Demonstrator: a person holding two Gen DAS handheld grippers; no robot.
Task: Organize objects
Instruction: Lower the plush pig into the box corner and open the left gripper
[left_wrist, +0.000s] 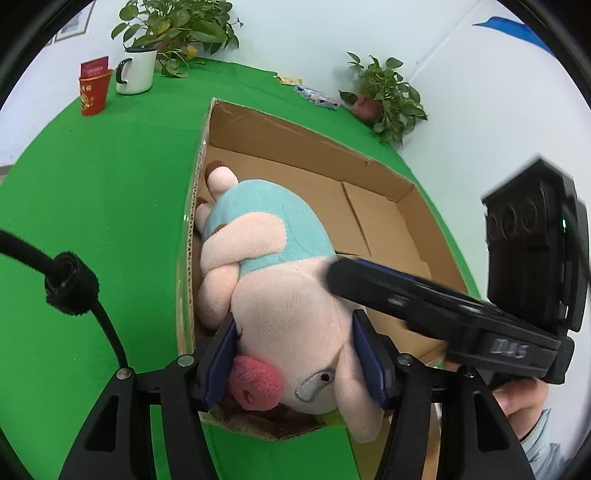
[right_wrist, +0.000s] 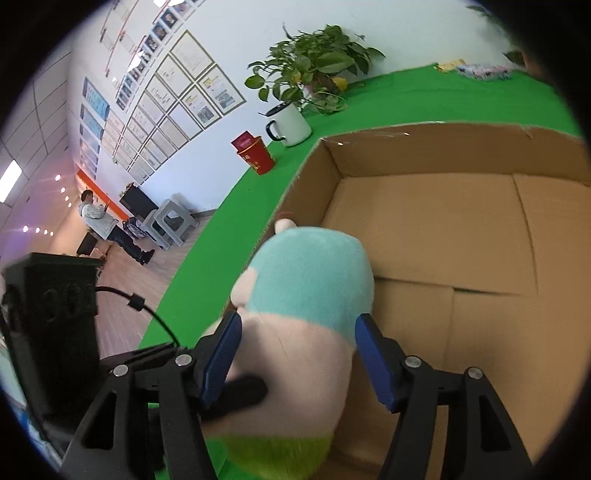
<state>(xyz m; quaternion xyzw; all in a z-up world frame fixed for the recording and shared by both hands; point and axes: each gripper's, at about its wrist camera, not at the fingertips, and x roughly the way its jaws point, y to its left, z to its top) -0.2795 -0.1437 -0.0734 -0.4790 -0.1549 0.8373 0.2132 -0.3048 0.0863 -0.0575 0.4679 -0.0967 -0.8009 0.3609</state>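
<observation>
While pink plush pig in teal shirt (left_wrist: 280, 295) lies against cardboard box (left_wrist: 369, 173) left wall, left gripper (left_wrist: 295, 354) jaws clamp head; right gripper (right_wrist: 299, 354) jaws part-open, right pad clear. Risk: lone head grip, toy snags wall.

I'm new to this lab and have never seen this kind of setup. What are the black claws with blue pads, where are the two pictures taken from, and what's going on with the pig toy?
There is no robot here: a person holds a two-finger gripper in each hand, and a fisheye camera on each looks forward along its fingers. One picture comes from the left gripper, the other from the right gripper.

Both reach into an open cardboard box on a green tabletop. The left gripper's blue pads press on the head of a plush pig, so it holds the toy. The right gripper's pads flank the toy's body; the right pad stands clear of it, so that grip looks loose.

Further back stand a white mug, a red paper cup and two potted plants.
</observation>
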